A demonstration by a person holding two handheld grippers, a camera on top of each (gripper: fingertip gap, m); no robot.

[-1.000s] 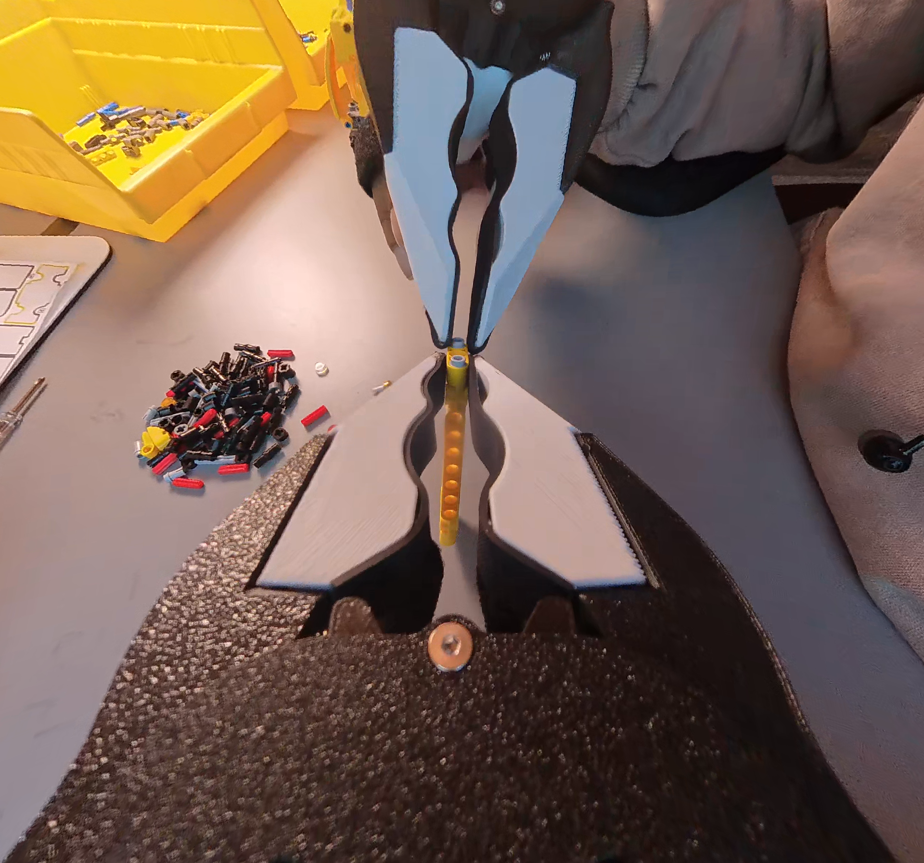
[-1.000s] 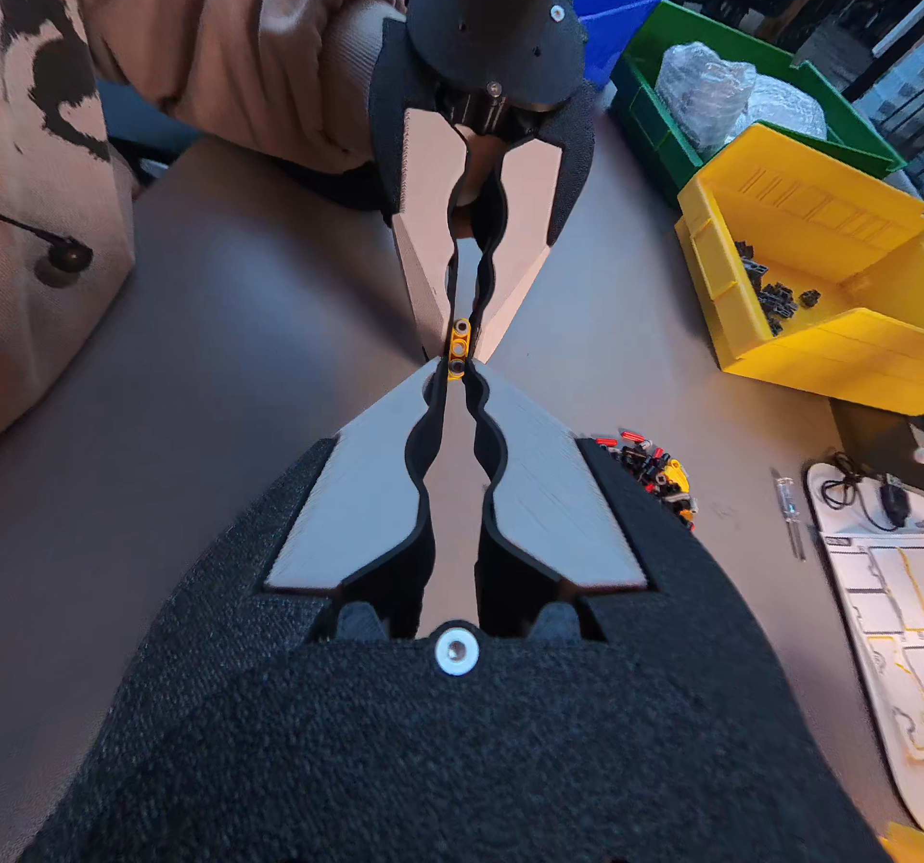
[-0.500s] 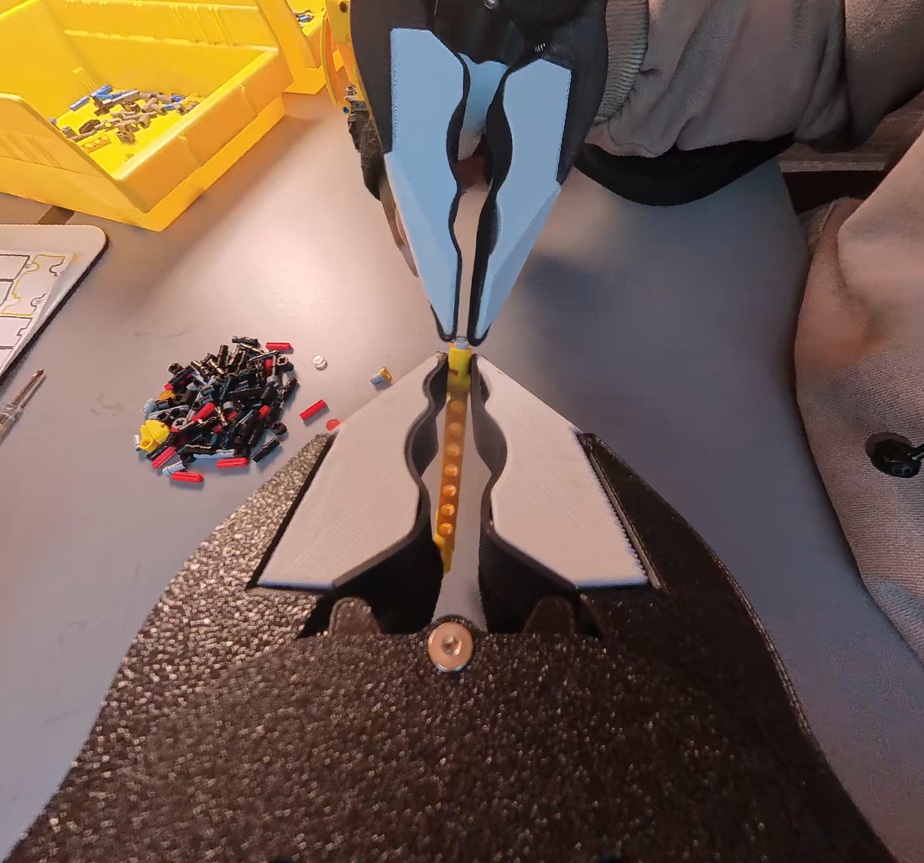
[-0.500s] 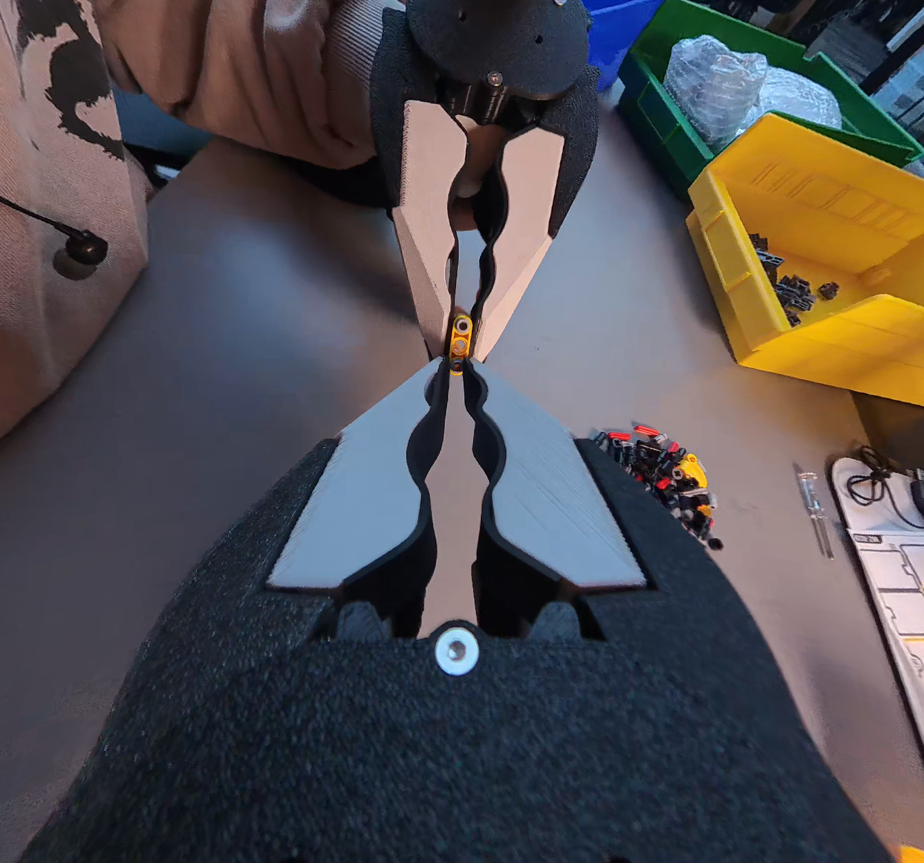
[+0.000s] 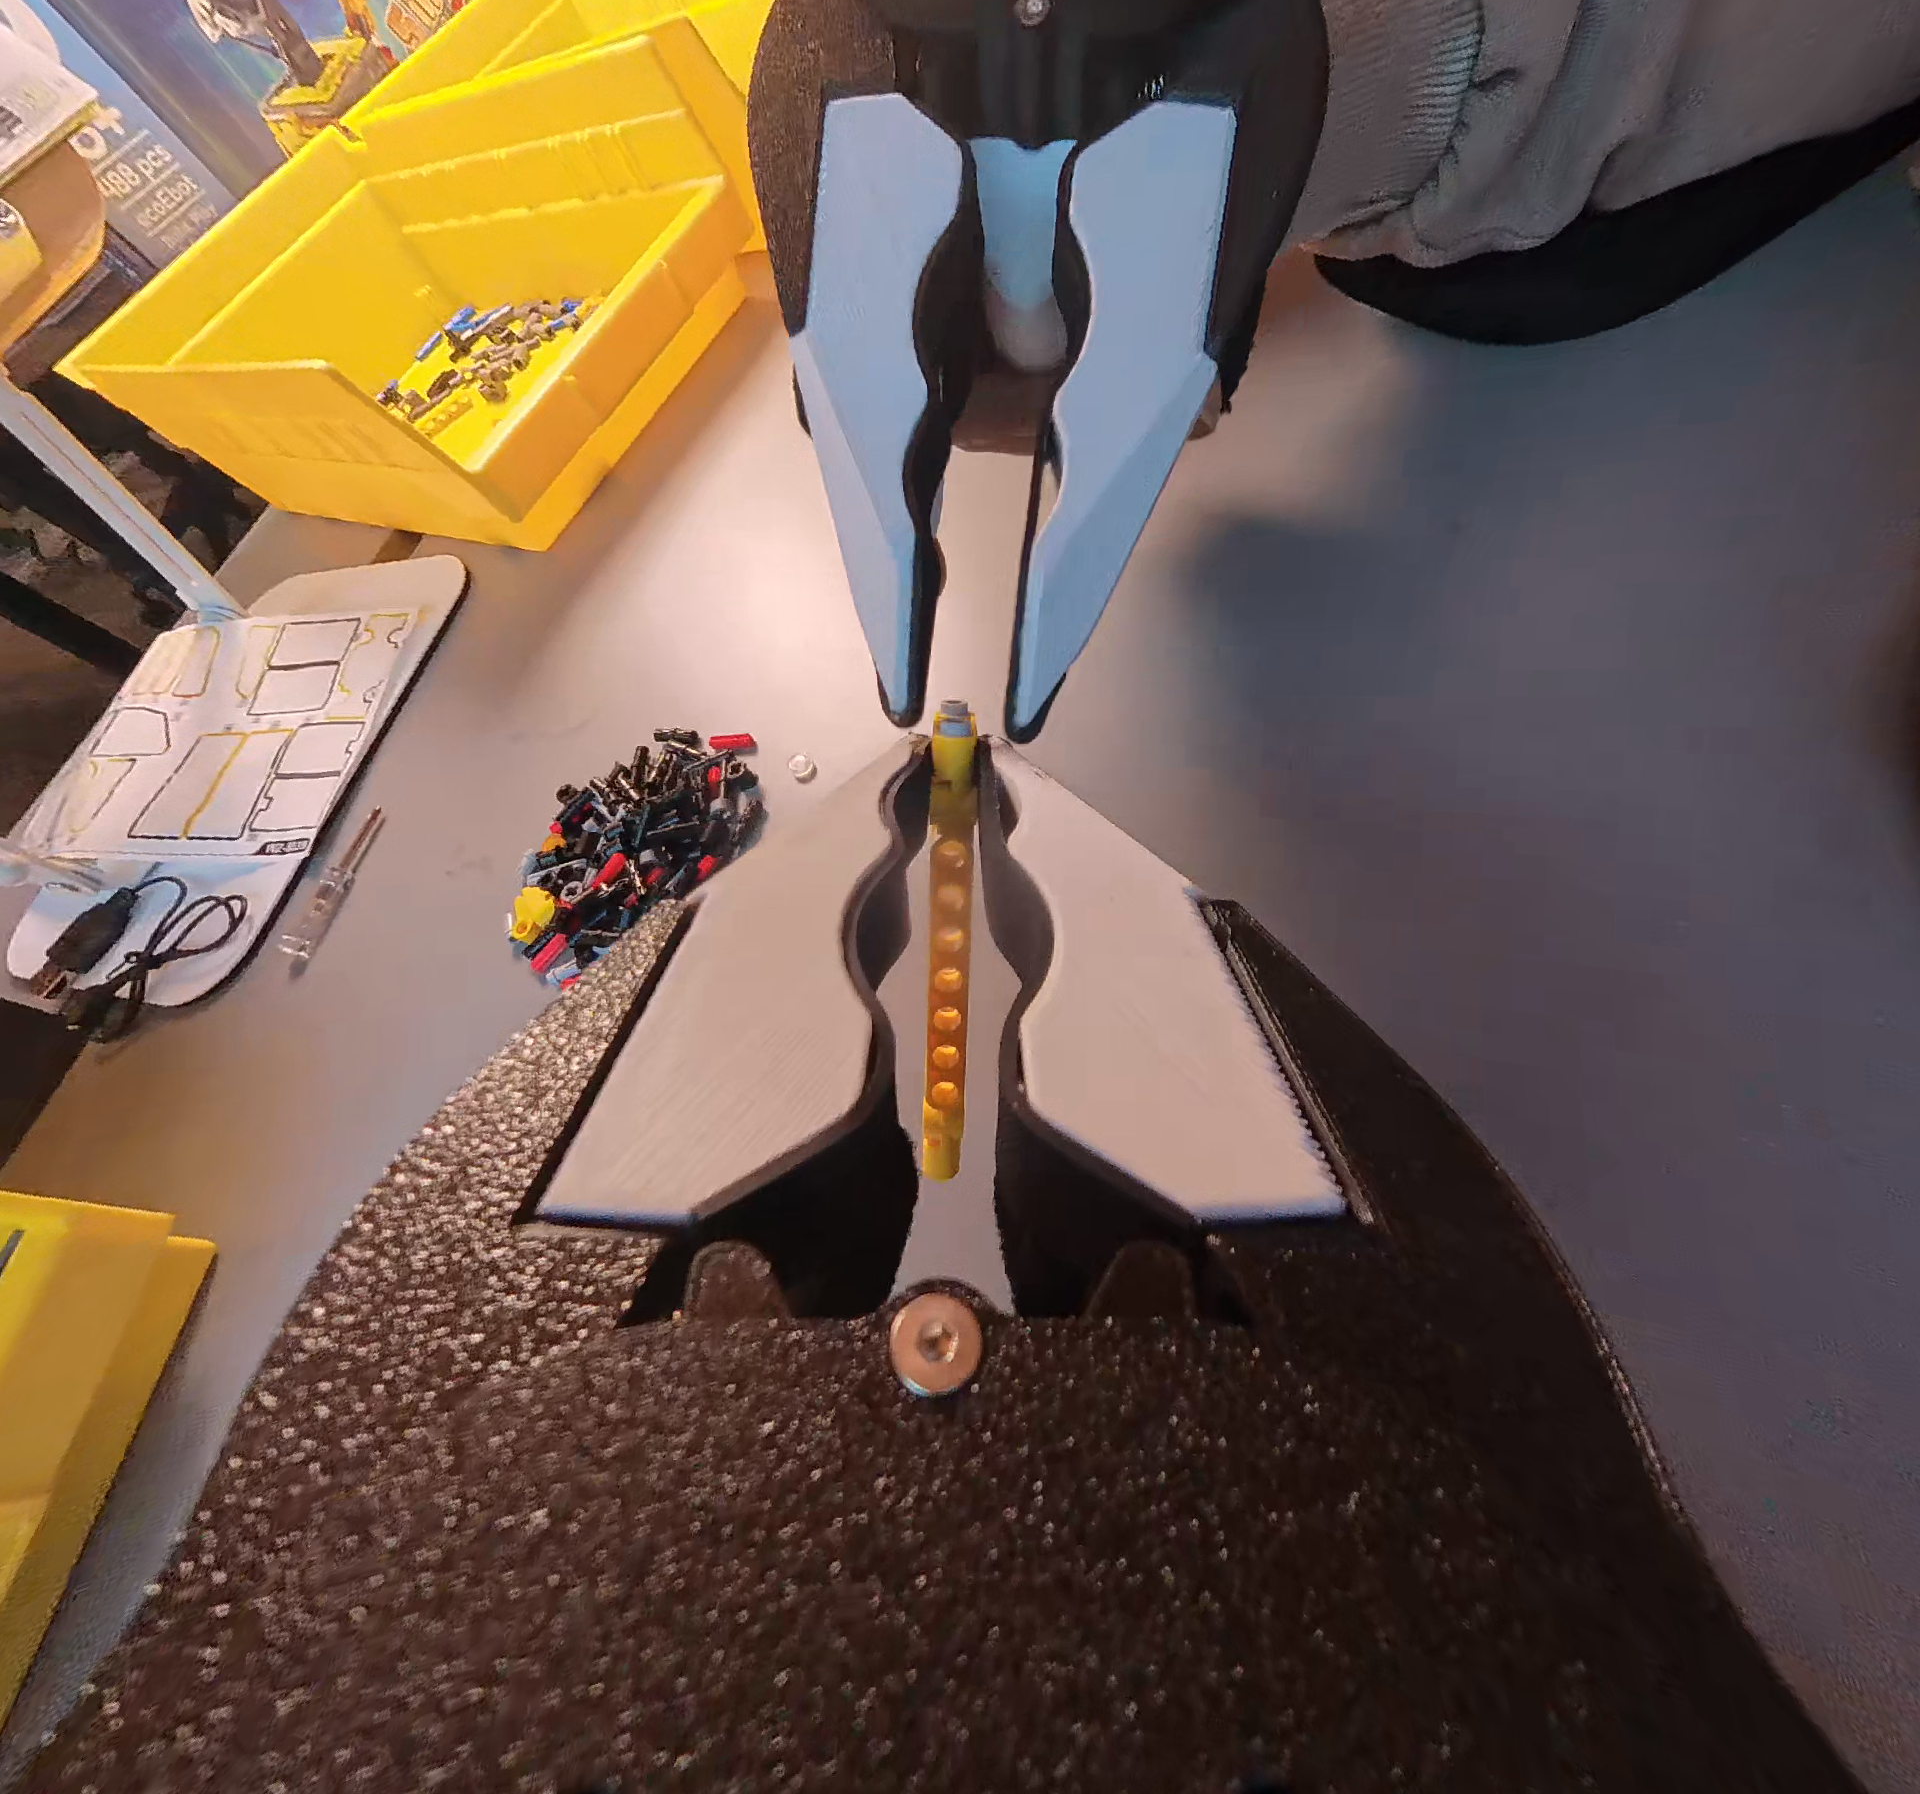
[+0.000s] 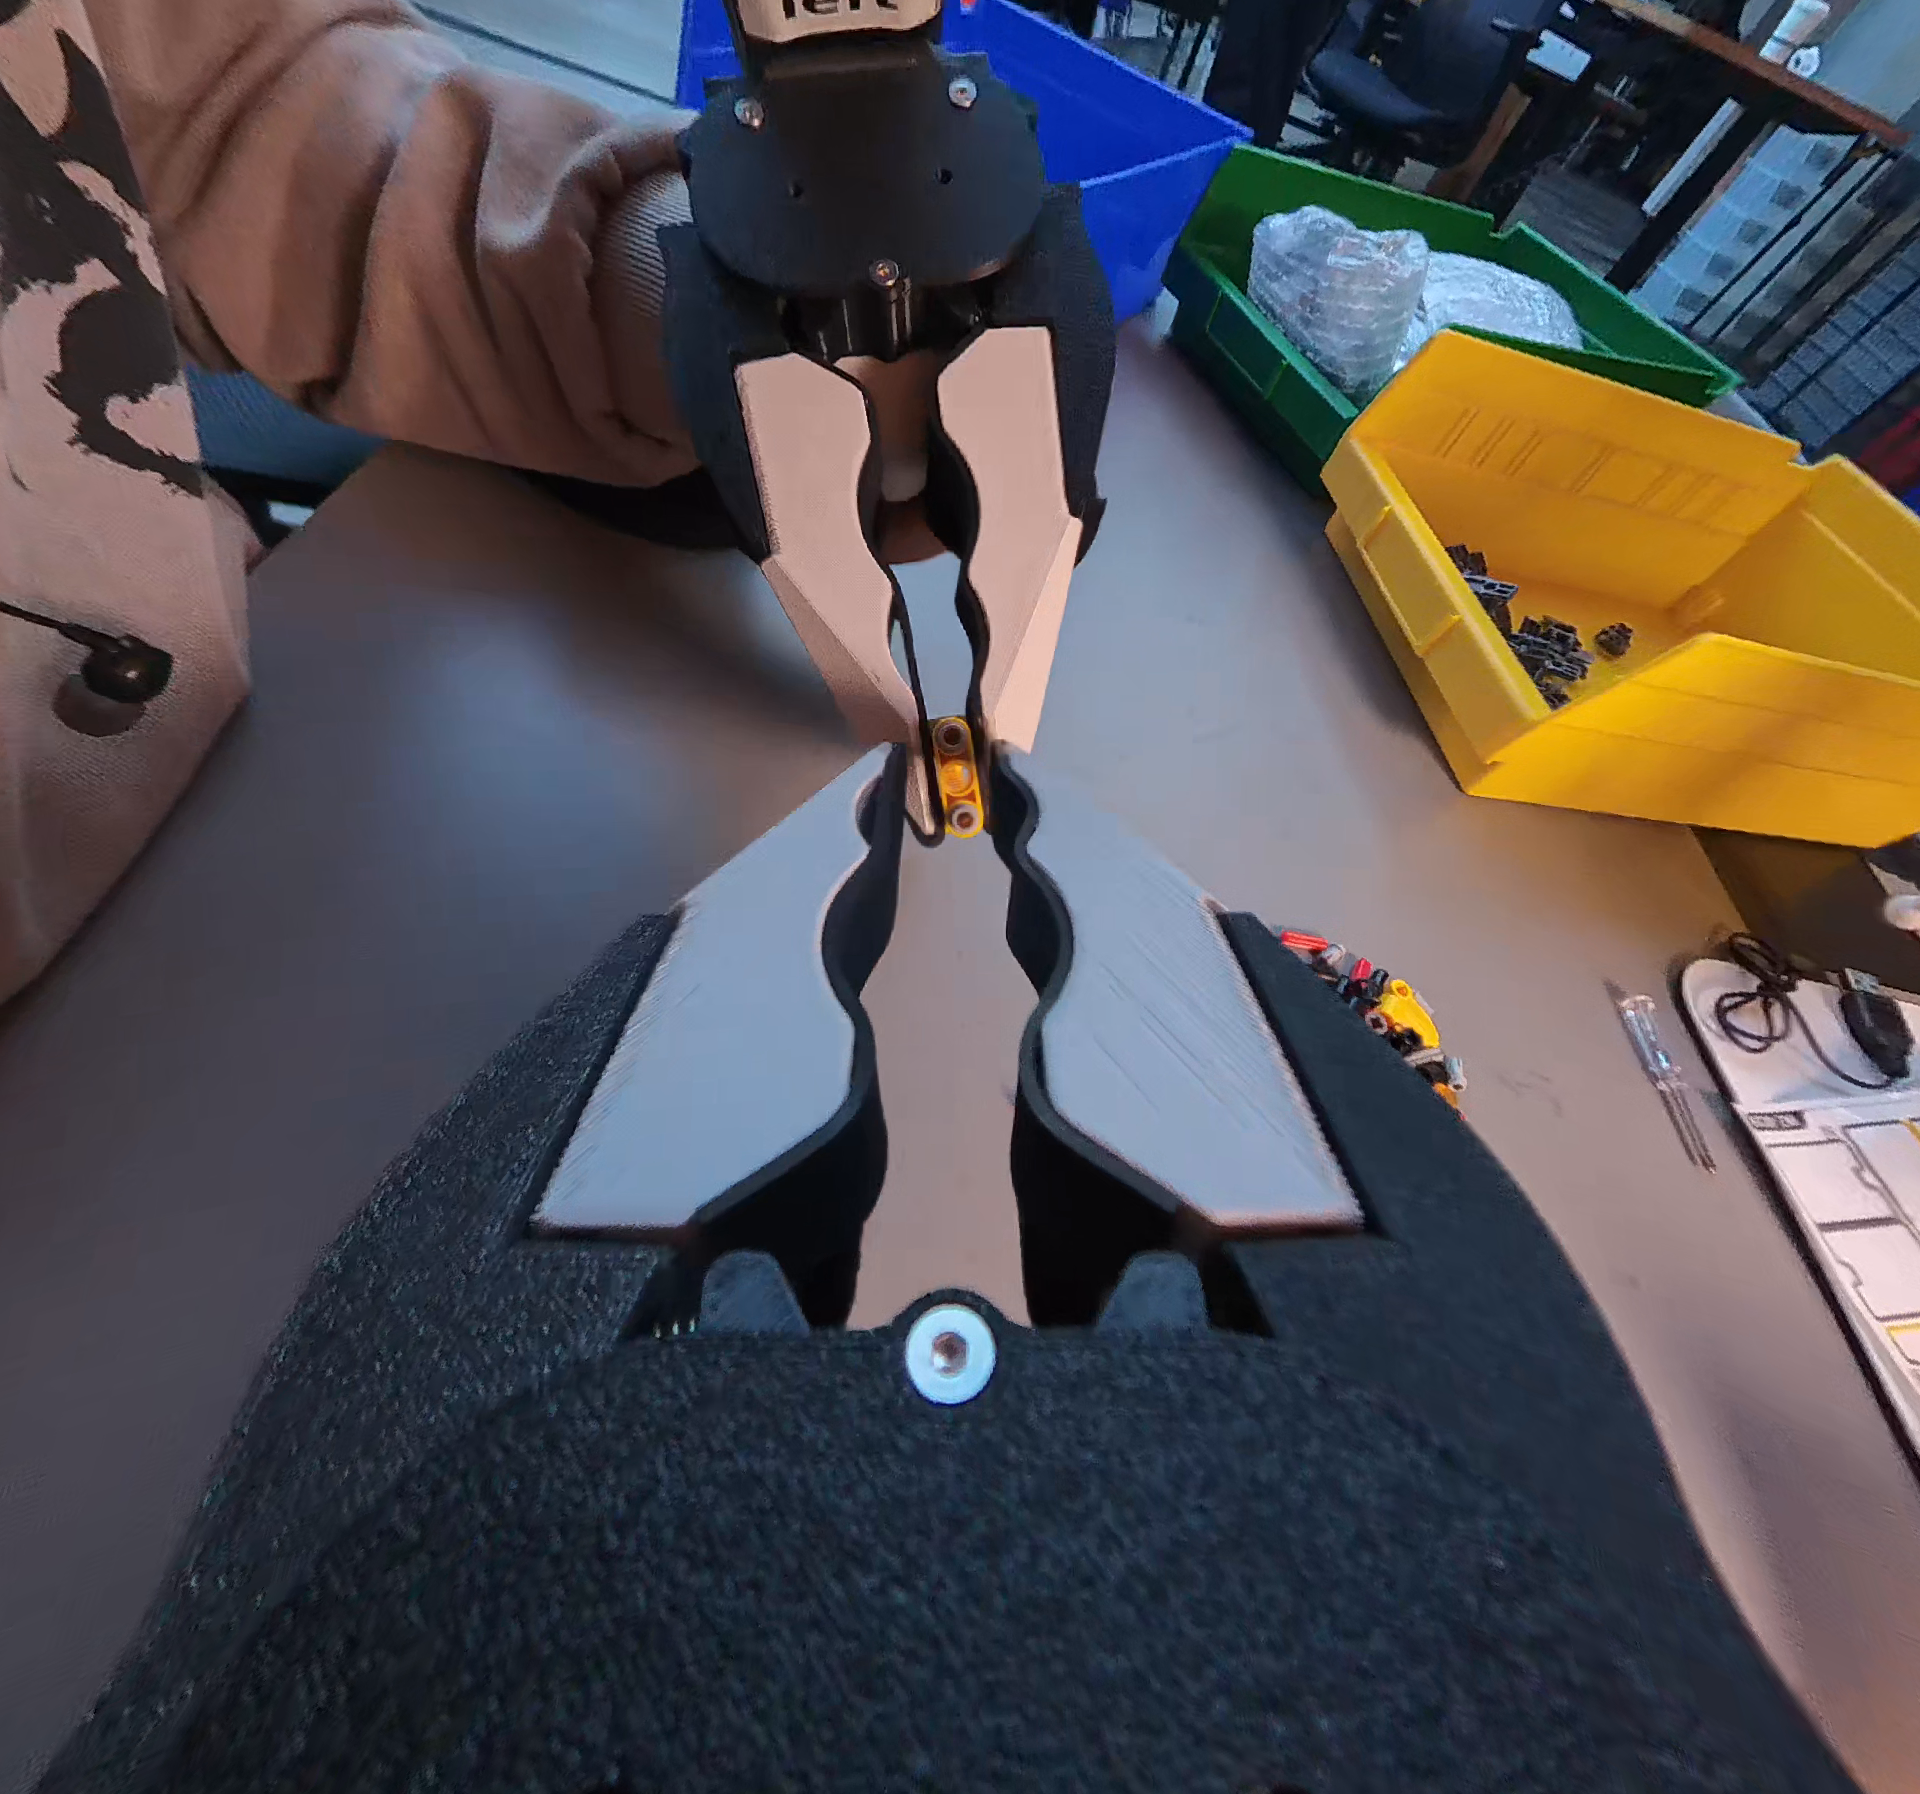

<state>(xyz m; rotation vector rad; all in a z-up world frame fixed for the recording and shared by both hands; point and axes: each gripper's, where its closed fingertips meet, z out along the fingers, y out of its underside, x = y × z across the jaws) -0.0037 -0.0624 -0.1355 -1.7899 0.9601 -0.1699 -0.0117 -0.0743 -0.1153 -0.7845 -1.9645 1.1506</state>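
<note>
The yellow holed beam (image 5: 948, 955) is clamped lengthwise in the left gripper (image 5: 952, 755); the right gripper (image 5: 958, 718) has been parted and drawn off its pin (insertion apparently complete).

1. I count two grippers: the left gripper (image 5: 954, 757) at lower centre of its own view, the right gripper (image 5: 961, 721) facing it.
2. One yellow holed beam (image 5: 948, 965), centre.
3. One grey pin (image 5: 955, 711) at its tip.
4. One pile of small parts (image 5: 639, 845), left of centre (too many to count).
5. One screwdriver (image 5: 330, 887), far left.
6. One blue bin (image 6: 1081, 134) and one green bin (image 6: 1299, 373), upper right of the right wrist view.
</note>
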